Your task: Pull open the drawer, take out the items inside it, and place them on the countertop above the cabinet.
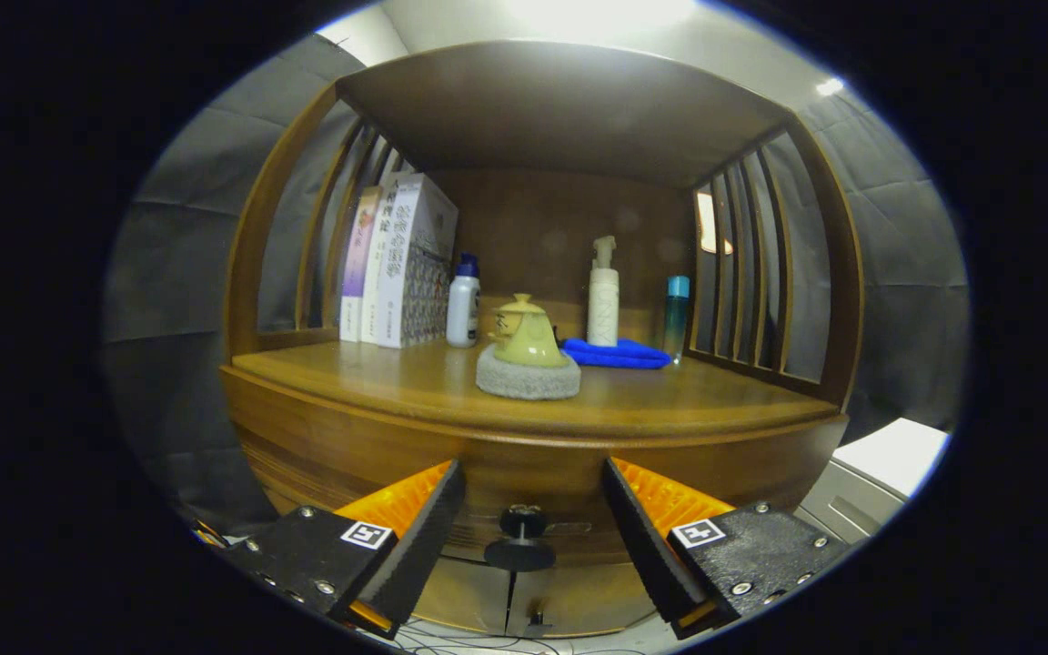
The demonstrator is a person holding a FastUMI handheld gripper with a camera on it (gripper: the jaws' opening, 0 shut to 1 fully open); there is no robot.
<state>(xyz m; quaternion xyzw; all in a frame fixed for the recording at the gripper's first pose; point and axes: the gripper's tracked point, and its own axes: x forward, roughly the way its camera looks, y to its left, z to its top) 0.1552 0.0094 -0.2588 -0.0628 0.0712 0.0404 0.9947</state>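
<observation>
The gripper is spread wide, its fingers standing to either side of the drawer knob and not touching it; the knob sits between them, on the drawer front just below the countertop of the cabinet; the drawer looks fully closed, so the step in hand seems to be getting hold of the knob. To do it well, I would judge, the fingers should go forward until the knob's disc lies squarely between the pads, close on it evenly from both sides, and then draw straight back; a skewed pull could slip off the disc or bind the drawer. The knob points out from the drawer front toward the gripper, its stem axis along the line of pull; the drawer front's long axis runs side to side, parallel to the countertop's edge. Above the knob, on the countertop, stands a yellow teapot on a grey mat, with a blue cloth, bottles and books behind it; room to set items down remains beside the teapot.
</observation>
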